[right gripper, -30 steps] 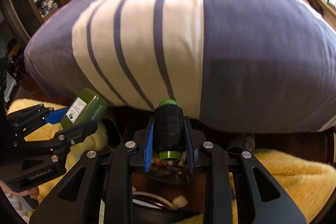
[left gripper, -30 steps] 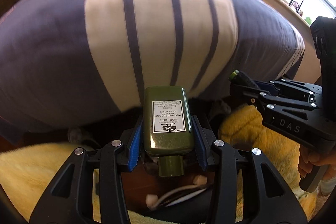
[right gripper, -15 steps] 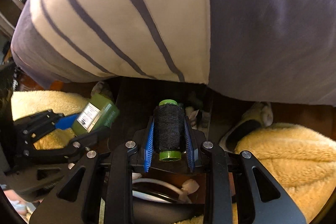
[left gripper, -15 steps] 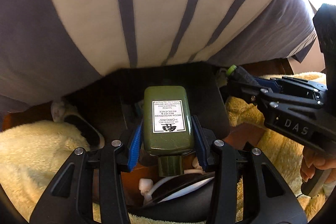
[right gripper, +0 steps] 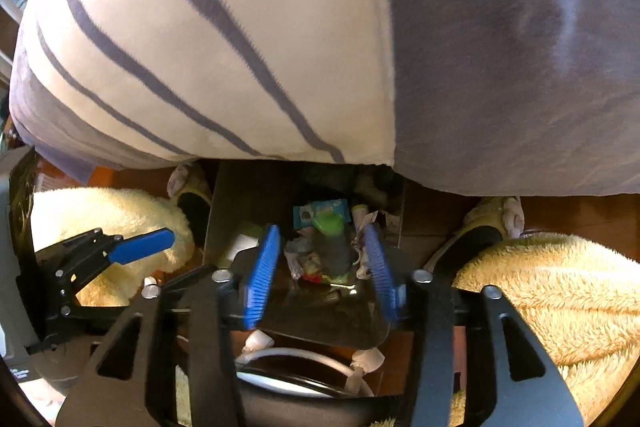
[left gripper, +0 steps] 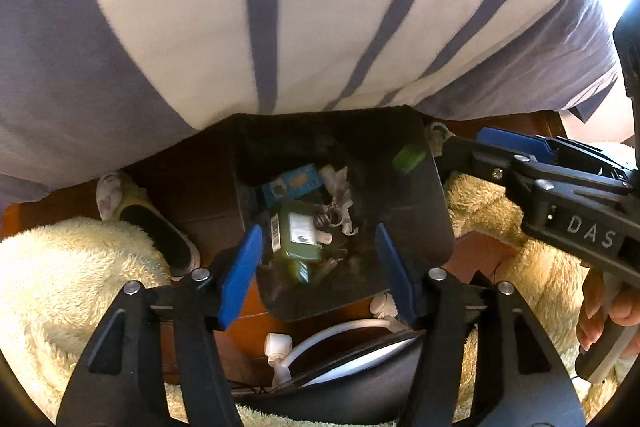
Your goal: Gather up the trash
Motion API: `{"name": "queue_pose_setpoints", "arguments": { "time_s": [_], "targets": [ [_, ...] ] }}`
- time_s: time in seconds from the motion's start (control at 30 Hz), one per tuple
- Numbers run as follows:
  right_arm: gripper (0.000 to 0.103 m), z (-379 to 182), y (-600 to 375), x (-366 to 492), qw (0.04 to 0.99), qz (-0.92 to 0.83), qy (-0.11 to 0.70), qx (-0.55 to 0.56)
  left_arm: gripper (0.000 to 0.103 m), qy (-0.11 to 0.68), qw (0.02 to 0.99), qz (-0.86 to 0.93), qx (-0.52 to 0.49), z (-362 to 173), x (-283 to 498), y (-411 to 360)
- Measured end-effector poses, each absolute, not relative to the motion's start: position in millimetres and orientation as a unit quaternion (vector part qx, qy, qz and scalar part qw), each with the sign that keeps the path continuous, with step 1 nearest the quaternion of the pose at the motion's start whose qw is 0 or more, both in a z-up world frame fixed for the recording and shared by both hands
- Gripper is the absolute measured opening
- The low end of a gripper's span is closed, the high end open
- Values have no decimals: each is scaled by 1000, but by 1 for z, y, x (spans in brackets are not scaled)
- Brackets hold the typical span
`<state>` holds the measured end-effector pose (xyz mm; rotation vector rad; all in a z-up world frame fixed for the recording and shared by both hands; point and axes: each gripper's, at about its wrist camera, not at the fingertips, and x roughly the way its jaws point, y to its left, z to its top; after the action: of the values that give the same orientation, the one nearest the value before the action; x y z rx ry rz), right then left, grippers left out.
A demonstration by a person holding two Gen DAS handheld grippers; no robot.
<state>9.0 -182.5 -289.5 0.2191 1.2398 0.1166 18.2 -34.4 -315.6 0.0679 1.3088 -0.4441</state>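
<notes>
Left claw [left gripper: 318,267] wide, right claw [right gripper: 322,267] wide marked "DAS", labelled green bottle [left gripper: 297,235] in bin [left gripper: 436,227]

Purple-striped cream bedspread [left gripper: 256,7], black bin [left gripper: 416,195], olive-green bottle [left gripper: 298,239].

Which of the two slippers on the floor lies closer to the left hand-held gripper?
The slipper left of the black trash bin, close beside the left hand-held gripper. The other slipper lies right of the bin.

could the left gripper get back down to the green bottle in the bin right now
Probably yes. The left gripper hangs open right above the bin, and the green bottle lies on top of the other trash, between the jaws' line, with nothing over it.
</notes>
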Motion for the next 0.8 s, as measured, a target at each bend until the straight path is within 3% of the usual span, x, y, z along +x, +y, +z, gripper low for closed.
{"name": "queue_pose_setpoints", "arguments": {
  "time_s": [0.1, 0.17, 0.23, 0.37, 0.5, 0.8],
  "targets": [
    [49, -282, -188, 6, 813, 45, 571, 106, 61, 592, 781, -197, 30, -305, 16, -30],
    [57, -275, -192, 3, 819, 39, 563, 109, 69, 583, 789, -193, 28, -300, 15, -25],
    [72, -268, -197, 0, 825, 31, 552, 113, 77, 569, 801, -187, 24, -286, 14, -20],
    [86, -245, -208, -7, 843, 14, 525, 115, 93, 536, 826, -172, 21, -258, 12, -7],
    [100, -208, -219, -15, 868, -3, 484, 109, 95, 493, 855, -162, 16, -217, 12, 6],
    [100, -89, -231, -43, 937, -47, 336, 77, 95, 361, 919, -157, 13, -105, -3, 14]
  ]
}}
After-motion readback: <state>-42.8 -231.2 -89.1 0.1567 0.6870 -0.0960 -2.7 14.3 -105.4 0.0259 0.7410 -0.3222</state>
